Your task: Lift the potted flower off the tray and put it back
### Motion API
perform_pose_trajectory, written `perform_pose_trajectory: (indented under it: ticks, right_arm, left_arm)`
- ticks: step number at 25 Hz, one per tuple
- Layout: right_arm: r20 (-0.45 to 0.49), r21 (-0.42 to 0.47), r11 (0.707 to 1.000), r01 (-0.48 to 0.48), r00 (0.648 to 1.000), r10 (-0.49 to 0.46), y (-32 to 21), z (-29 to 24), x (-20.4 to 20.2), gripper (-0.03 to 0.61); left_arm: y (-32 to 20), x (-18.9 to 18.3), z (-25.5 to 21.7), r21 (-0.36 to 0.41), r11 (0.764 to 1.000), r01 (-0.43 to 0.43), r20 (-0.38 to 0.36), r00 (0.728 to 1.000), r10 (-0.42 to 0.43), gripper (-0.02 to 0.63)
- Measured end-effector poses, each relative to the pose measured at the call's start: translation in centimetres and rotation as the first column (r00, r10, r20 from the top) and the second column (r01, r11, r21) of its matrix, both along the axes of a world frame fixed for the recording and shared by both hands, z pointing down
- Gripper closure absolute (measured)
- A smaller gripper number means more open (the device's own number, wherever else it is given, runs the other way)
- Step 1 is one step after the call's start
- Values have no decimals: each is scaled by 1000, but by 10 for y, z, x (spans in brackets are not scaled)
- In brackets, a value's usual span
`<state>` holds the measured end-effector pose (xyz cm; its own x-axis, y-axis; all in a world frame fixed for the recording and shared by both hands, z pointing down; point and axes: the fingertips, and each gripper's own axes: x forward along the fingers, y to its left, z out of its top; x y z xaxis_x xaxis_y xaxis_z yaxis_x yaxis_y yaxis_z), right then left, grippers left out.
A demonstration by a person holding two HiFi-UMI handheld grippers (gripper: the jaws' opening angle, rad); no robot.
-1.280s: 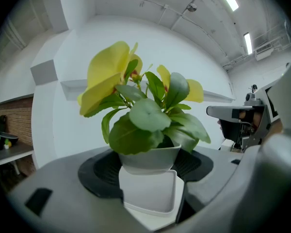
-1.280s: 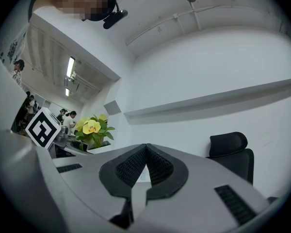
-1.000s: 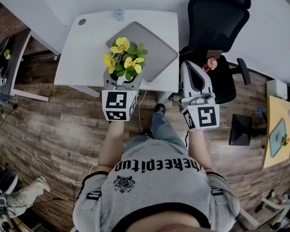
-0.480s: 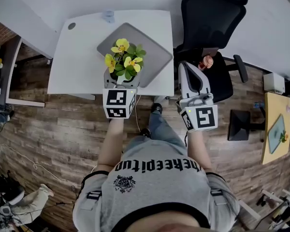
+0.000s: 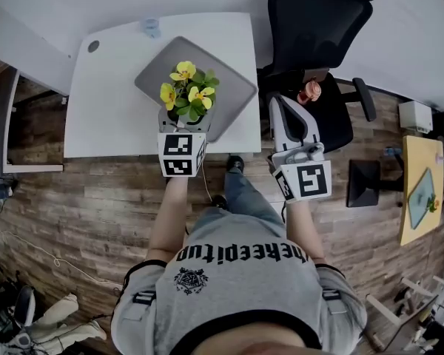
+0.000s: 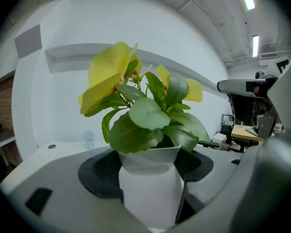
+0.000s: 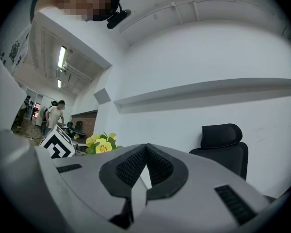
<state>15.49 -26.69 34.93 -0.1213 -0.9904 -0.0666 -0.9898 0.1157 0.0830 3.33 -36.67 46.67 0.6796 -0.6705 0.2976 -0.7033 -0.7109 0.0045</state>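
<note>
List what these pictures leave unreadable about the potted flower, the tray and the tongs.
- Base of the potted flower: in the left gripper view it is cut off behind the left tongs. In the head view, leaves and tongs cover it. Whether it touches the tray cannot be told.
- Tray: hidden in the left gripper view by the tongs' body.
- Small clear item at the far edge of the table: too small to identify.

We cannot see pot [image 6: 150, 193] base in left gripper view; small bluish thing [image 5: 150, 26] on worktop [image 5: 111, 102] (far edge) too small to name.
</note>
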Motion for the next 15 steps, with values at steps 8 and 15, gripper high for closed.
perform_pose_trajectory:
  ticks: [8, 15]
  right_arm:
    - [-9, -26, 1000, -7, 1000, 7, -12, 11, -2, 575]
    - [-6, -63, 998, -5, 1000, 5, -24, 24, -1, 575]
  left_arm:
    - [-20, 7, 35, -54, 998, -16, 24, 1000, 17, 278]
    - [-33, 16, 66, -105, 994, -23, 58, 998, 29, 278]
